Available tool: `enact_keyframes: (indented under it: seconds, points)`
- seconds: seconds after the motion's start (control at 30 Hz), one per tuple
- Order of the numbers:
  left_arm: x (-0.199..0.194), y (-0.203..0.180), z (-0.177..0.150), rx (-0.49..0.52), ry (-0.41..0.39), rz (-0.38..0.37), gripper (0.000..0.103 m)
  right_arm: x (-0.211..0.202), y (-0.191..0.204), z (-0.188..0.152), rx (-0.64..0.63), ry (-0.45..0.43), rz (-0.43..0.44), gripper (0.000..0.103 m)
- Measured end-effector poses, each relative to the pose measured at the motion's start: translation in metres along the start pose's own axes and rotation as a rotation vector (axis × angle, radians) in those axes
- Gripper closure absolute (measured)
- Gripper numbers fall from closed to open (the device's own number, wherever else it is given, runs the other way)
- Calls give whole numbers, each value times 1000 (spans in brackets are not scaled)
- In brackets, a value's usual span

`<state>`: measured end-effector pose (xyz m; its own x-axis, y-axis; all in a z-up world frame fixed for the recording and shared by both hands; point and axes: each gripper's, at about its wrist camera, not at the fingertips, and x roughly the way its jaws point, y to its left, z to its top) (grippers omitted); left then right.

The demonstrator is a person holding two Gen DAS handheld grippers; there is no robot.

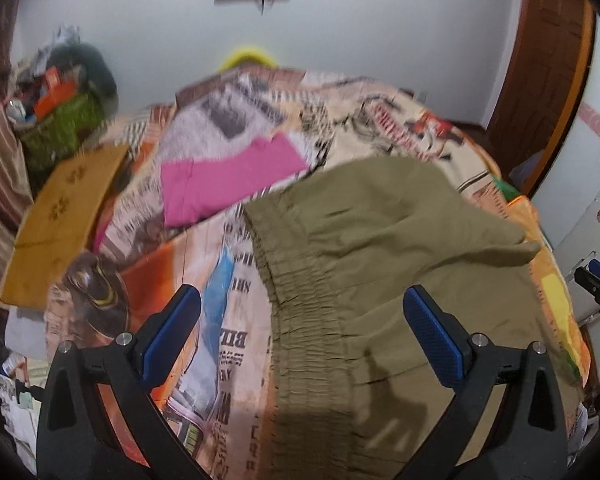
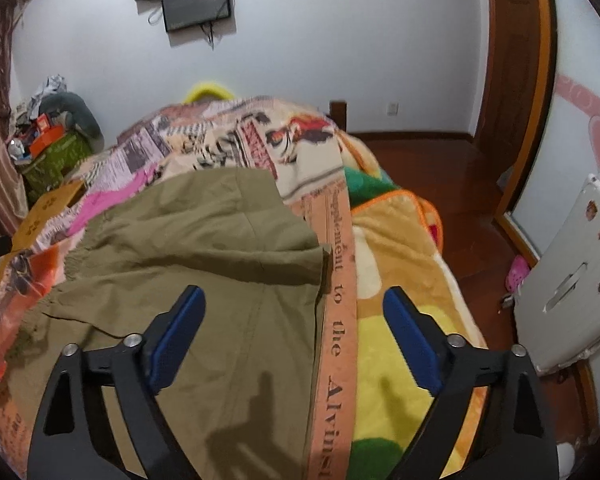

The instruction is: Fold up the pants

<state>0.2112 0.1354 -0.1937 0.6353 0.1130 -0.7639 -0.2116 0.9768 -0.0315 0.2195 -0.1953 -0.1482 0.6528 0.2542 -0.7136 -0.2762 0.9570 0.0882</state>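
Centre frame, both views: olive pants (image 1: pixel 380 264) partly folded on bed (image 2: pixel 400 280). Left gripper (image 1: pixel 302 334) and right gripper (image 2: pixel 294 330) gape wide, empty. Risk: loose top layer slides on plush blanket, skewing fold.

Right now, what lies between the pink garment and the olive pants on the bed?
In the left wrist view, a narrow strip of newspaper-print bedspread separates the pink garment from the olive pants; nothing else lies there.
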Motion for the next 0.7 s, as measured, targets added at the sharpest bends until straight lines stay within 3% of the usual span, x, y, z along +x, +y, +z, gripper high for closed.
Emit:
enact_keyframes:
  seconds: [0.1,0.23,0.3,0.37,0.5,0.6,0.67,0.7]
  points:
    - [22,6,0,7,58,1,1,18,-4,0,-14,44,12,27]
    - [51,11,-2,8,155,-20,14,41,-8,0,-16,89,31,33]
    - [65,12,-4,-3,196,-42,15,49,-12,-2,-1,105,42,34]
    - [75,11,-7,-3,224,-72,15,58,-12,-2,3,130,55,42]
    - [91,8,-12,-3,277,-112,17,77,-12,-3,-2,167,77,44]
    - [98,7,-15,0,297,-125,19,88,-12,-5,-7,199,103,55]
    - [100,8,-17,-5,303,-134,19,98,-12,-7,-3,236,121,72]
    - [100,9,-18,-8,304,-139,19,101,-13,-8,3,244,135,75]
